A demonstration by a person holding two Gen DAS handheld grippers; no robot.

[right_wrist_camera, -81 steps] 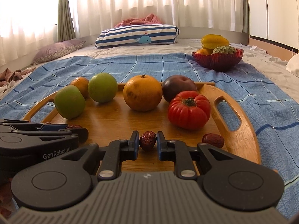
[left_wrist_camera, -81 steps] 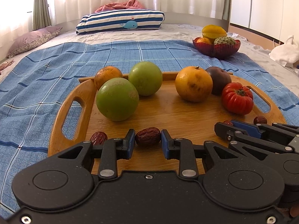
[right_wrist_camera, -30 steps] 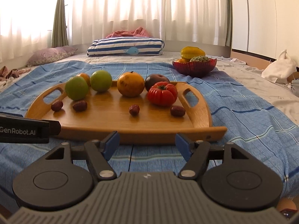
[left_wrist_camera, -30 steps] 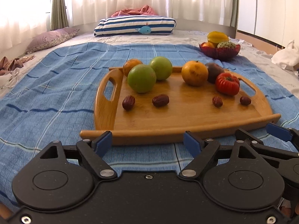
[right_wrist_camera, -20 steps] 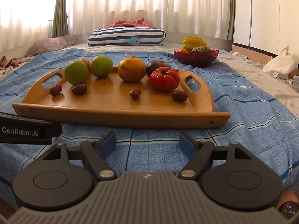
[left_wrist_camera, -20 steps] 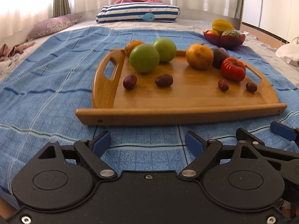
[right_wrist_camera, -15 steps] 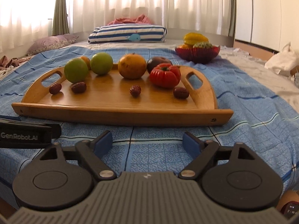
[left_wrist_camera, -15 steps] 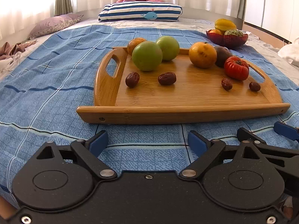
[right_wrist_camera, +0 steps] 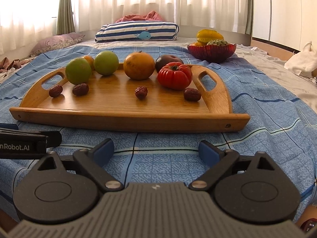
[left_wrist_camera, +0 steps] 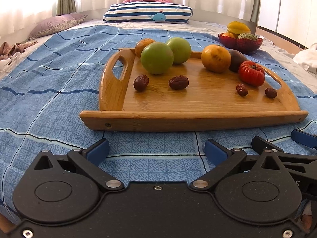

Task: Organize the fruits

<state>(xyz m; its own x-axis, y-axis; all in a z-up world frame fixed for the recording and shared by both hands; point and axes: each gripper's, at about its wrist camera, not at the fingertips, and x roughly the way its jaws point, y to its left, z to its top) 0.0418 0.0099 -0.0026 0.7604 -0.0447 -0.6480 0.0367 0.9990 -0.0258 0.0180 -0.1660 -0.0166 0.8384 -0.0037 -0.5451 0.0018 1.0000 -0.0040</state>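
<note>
A wooden tray point(left_wrist_camera: 198, 117) point(right_wrist_camera: 126, 122) lies on the blue bedspread. On it stand two green fruits point(left_wrist_camera: 157, 58) point(right_wrist_camera: 78, 71), oranges point(left_wrist_camera: 216, 59) point(right_wrist_camera: 139, 65), a dark plum point(right_wrist_camera: 168, 60), a red tomato point(left_wrist_camera: 251, 73) point(right_wrist_camera: 174, 75) and several brown dates point(left_wrist_camera: 178, 82) point(right_wrist_camera: 141, 92). My left gripper point(left_wrist_camera: 156, 150) is open and empty, in front of the tray's near rim. My right gripper point(right_wrist_camera: 156, 149) is also open and empty, beside it on the right.
A red bowl point(left_wrist_camera: 240, 43) point(right_wrist_camera: 211, 52) with a starfruit and other fruit stands at the back right. A striped whale pillow point(left_wrist_camera: 147, 12) lies at the head of the bed. A white bag point(right_wrist_camera: 301, 59) lies at the right.
Both grippers let go of their dates, opened wide and drew back off the tray toward the bed's near edge. The dates lie on the tray.
</note>
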